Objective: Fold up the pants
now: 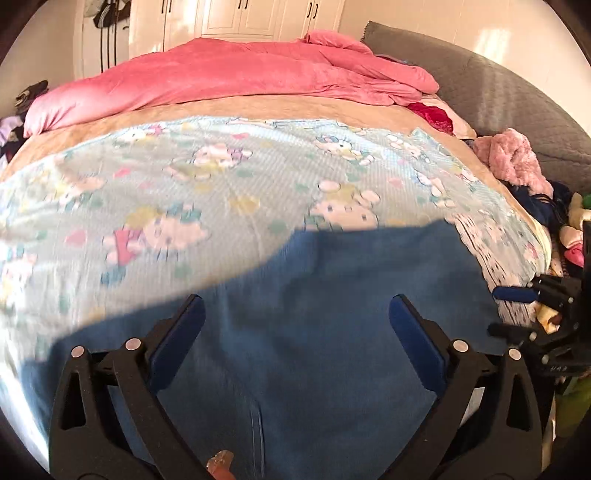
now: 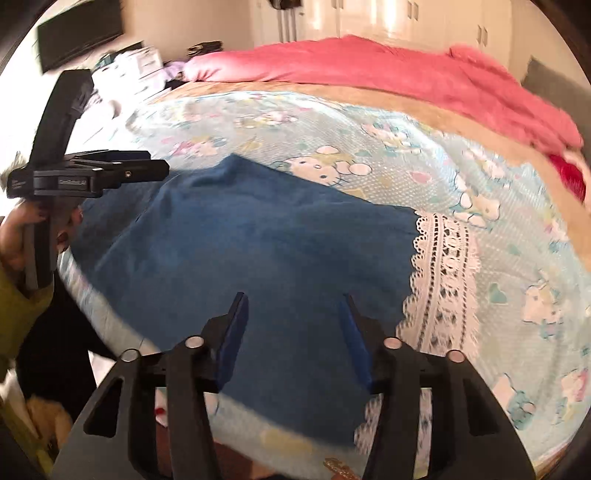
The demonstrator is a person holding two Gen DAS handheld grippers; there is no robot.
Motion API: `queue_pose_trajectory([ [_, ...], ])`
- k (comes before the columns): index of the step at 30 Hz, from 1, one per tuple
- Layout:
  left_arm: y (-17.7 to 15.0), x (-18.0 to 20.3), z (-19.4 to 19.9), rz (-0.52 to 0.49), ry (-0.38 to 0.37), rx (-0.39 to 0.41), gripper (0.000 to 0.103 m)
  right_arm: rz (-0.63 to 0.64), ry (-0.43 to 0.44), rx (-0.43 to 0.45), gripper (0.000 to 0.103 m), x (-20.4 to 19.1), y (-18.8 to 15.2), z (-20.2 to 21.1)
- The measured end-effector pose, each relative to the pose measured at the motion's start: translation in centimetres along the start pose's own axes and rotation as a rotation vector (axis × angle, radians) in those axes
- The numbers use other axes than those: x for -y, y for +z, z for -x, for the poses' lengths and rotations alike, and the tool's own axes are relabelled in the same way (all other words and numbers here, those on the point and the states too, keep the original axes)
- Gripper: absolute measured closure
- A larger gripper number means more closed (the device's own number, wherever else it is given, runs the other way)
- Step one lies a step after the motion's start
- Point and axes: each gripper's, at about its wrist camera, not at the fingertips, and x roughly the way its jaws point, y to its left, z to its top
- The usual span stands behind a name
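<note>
Blue pants (image 1: 314, 332) lie spread flat on a pale blue cartoon-print sheet (image 1: 184, 177) on the bed; they also show in the right wrist view (image 2: 258, 240). My left gripper (image 1: 297, 302) is open and empty just above the pants. It also shows at the left of the right wrist view (image 2: 162, 168), over the pants' left edge. My right gripper (image 2: 293, 299) is open and empty above the near part of the pants. It also shows at the right edge of the left wrist view (image 1: 493, 310).
A pink duvet (image 1: 240, 77) is heaped along the far side of the bed. A white lace-edged cloth (image 2: 439, 273) lies right of the pants. Loose clothes and toys (image 1: 517, 166) lie by the grey headboard (image 1: 517, 96). White wardrobes (image 1: 240, 18) stand behind.
</note>
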Motion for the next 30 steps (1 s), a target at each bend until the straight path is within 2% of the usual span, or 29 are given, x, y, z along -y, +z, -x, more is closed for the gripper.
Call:
queue_pose_trajectory([
  [3,1.8,-0.2,-2.3,-0.017,0.001,-0.041,0.009,-0.095,0.002,-0.062,0.051,2.1,0.0,-2.3],
  [4,2.1,-0.3,-3.2,-0.027,0.002,-0.055,0.009,-0.168,0.026,-0.077,0.051,3.3,-0.3,-3.3],
  [7,2.8,-0.7,-6.1,-0.037,-0.005,-0.104,0.009,-0.283,0.109,-0.03,0.05,5.1,-1.2,-3.3],
  [10,2.8,-1.3,-8.3,-0.005,-0.066,-0.146,0.012,-0.284,0.139,-0.007,0.05,5.5,-1.8,-3.1],
  [11,2.7,-1.4,-8.6,0.003,-0.081,-0.152,0.028,-0.281,0.137,-0.004,0.051,5.4,-1.8,-3.0],
  [12,2.5,-1.3,-9.0,0.005,-0.093,-0.16,0.062,-0.276,0.132,-0.004,0.05,5.4,-1.9,-2.9],
  [14,2.4,-1.2,-9.1,0.006,-0.123,-0.15,0.096,-0.267,0.124,-0.003,0.049,5.1,-1.9,-2.9],
  [20,3.5,-2.2,-7.7,0.051,-0.151,-0.039,0.099,-0.272,0.13,0.001,0.047,5.0,-1.7,-3.0],
  [24,2.9,-2.5,-10.2,0.063,-0.105,-0.099,0.099,-0.259,0.111,-0.001,0.047,4.6,-1.6,-3.1],
  [27,2.7,-2.4,-10.4,0.049,-0.104,-0.094,0.097,-0.254,0.106,0.002,0.047,4.5,-1.5,-3.0],
  [28,2.7,-2.4,-10.2,0.053,-0.11,-0.084,0.095,-0.263,0.113,0.01,0.047,4.7,-1.4,-2.7],
  [30,2.7,-2.8,-9.1,0.061,-0.122,-0.063,0.068,-0.288,0.083,0.055,0.047,5.7,-1.0,-1.4],
])
